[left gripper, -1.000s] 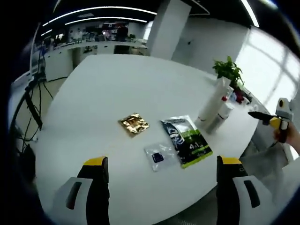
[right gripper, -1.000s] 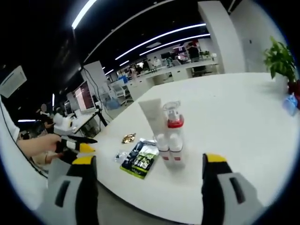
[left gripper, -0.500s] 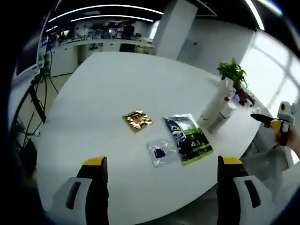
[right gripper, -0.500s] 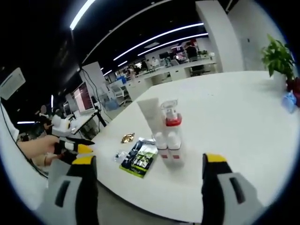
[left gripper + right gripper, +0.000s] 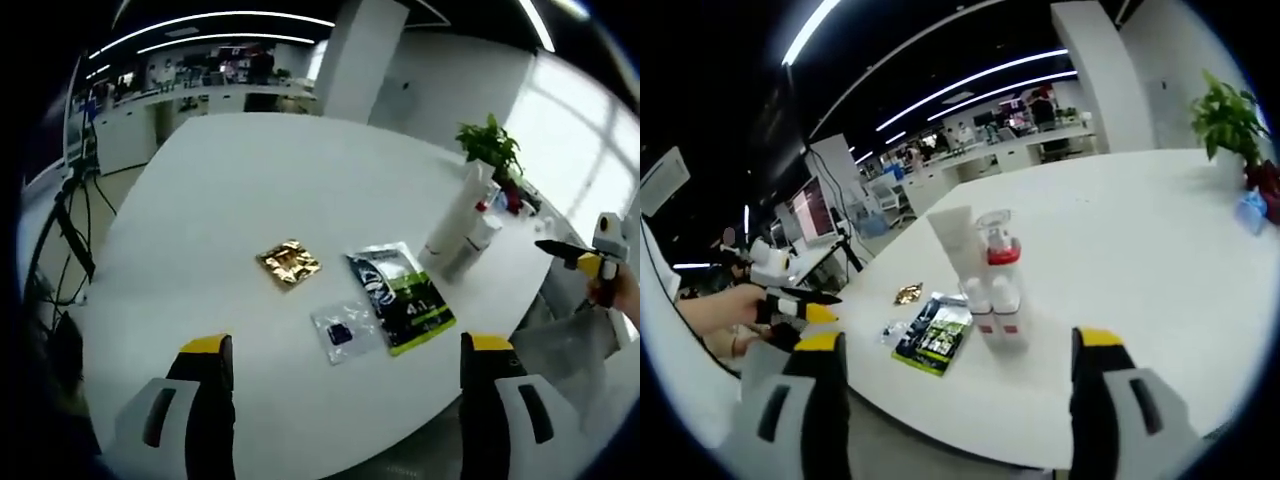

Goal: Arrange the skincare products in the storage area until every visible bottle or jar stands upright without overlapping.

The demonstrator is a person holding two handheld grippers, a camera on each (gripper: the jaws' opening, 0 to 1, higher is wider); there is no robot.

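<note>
I held both grippers off the near edge of the white table [image 5: 230,190], jaws spread wide and empty on each: the left gripper [image 5: 340,372] facing the flat packets, the right gripper [image 5: 958,372] facing the bottles. The skincare cluster [image 5: 985,285] stood upright near the table's edge: a tall white tube [image 5: 954,245], a red-collared pump bottle [image 5: 1000,262] just beside it, and small bottles at their feet, too close together for me to tell touching from apart. Beside them lay a dark green sachet [image 5: 400,296], a small clear packet [image 5: 340,334] and a gold foil packet [image 5: 287,264] (all flat, not bottles). My reading: I was at the approach step, nothing gripped. The next move called for bringing the right gripper in on the cluster and spacing the small bottles without toppling the tube.
</note>
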